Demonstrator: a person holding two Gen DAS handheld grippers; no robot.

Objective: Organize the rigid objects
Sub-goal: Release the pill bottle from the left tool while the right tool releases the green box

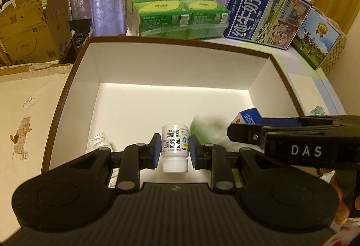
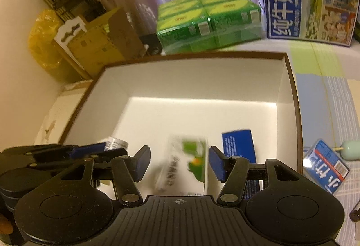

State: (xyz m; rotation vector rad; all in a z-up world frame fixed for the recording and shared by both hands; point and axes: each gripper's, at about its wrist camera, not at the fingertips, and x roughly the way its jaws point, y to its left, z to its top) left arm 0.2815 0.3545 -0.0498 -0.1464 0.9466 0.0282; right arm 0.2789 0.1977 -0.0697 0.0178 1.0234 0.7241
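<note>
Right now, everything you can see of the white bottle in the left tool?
The bottle is small, white, plastic-looking, with a wider white screw cap and a printed label carrying a QR code and date digits. It hangs upside down, cap towards the camera, roughly upright in the picture. The left tool is shut on its body, a blue pad pressing each side. It is held above the floor of the open white box, near the front, touching nothing else visible.

The green-and-white carton (image 2: 186, 167) is motion-blurred; its print is perhaps unreadable.
</note>
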